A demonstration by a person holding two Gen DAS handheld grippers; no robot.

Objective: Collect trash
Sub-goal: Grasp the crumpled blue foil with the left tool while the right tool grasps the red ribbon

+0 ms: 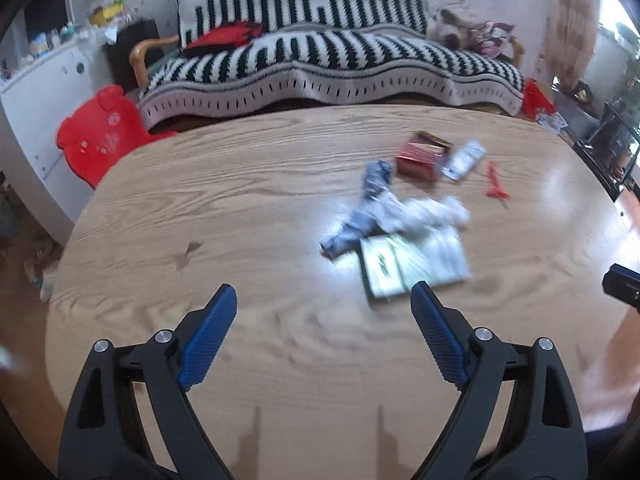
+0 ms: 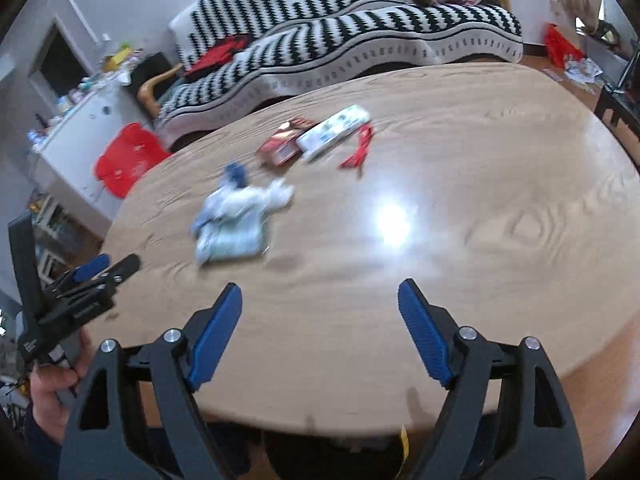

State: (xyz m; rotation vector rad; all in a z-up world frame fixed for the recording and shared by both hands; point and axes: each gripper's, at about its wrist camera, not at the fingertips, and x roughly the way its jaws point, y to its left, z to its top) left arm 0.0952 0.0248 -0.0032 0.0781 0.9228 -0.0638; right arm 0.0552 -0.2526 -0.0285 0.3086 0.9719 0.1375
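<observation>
Left-wrist view: my left tongs [image 1: 322,294] hang over the near part of the wooden table [image 1: 224,208], their 2 blue-padded fingers [image 1: 212,332] spread wide apart with nothing between them. Reading from left to right across the tabletop, the trash lies in 1 loose group right of centre: a crumpled blue-and-white wrapper [image 1: 362,216], a white crumpled tissue [image 1: 432,212] touching it, and a flat green-and-white packet [image 1: 412,264] just below both, close to the tip of my right-hand finger. Farther back sit a red carton [image 1: 420,160], a white pouch [image 1: 464,158] just beside it, and a red strip [image 1: 496,184] a little apart to the right. Behind the table stands a sofa under a black-and-white striped cover [image 1: 320,56]; a red bear-shaped stool [image 1: 100,128] stands at the left.

Right-wrist view: my left tongs [image 2: 108,266] appear at the far left edge, gripped in my left hand [image 2: 56,396]. My right tongs [image 2: 320,294] hover above the near table edge [image 2: 360,412], fingers likewise parted and holding nothing. From left to right beyond them: the blue-and-white wrapper with the packet [image 2: 236,220], motion-blurred; the red carton [image 2: 282,146]; the white pouch [image 2: 334,130] touching it; the red strip [image 2: 358,152]. All trash rests on the table, well apart from my right tongs.
</observation>
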